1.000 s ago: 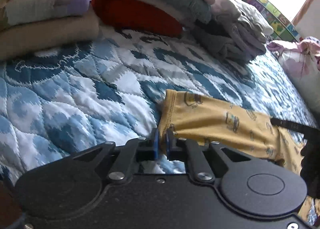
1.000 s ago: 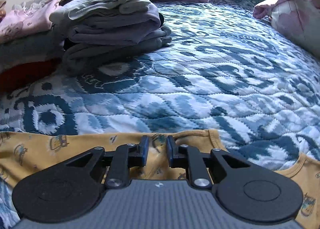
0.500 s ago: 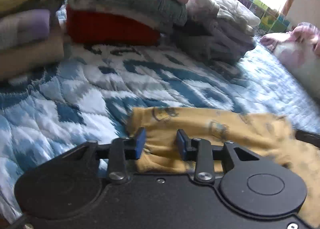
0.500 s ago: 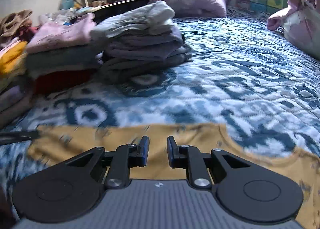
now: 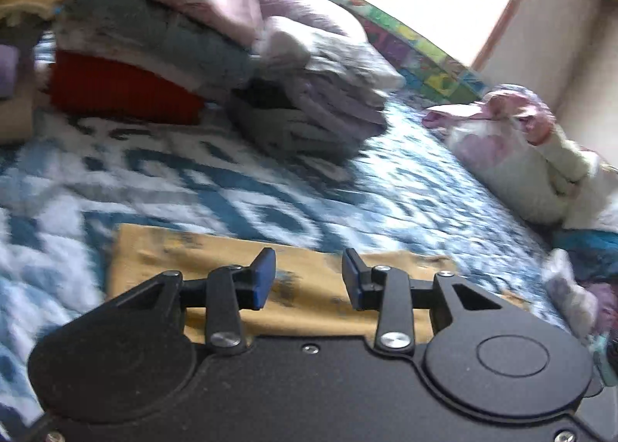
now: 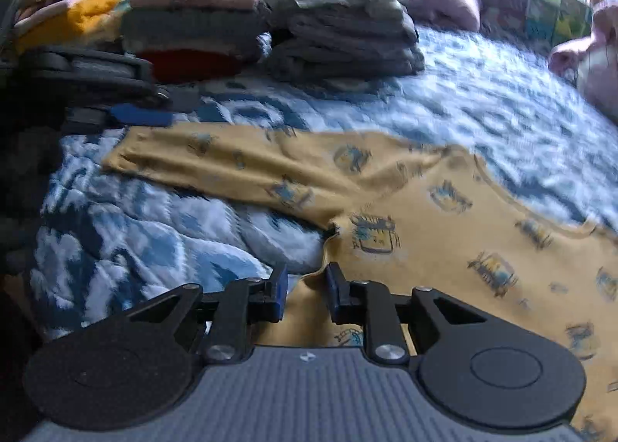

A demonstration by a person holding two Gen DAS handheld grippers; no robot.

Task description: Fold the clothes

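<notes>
Yellow shirt (image 6: pixel 444 210) spread flat on bed quilt (image 6: pixel 483 102), printed pattern up, one sleeve stretched leftward. In left view, sleeve end of shirt (image 5: pixel 216 260) under claw. Left claw (image 5: pixel 309 280) open, blue pads wide apart above cloth, nothing held. Right claw (image 6: pixel 305 293) open, narrower gap, shirt's side edge rising between pads but not pinched. Left claw (image 6: pixel 127 114) visible in right view beyond sleeve tip. Folded stacks (image 6: pixel 340 29) at far side of bed: grey pile, red and pink pile beside it. No containers visible. Both views blurred.
</notes>
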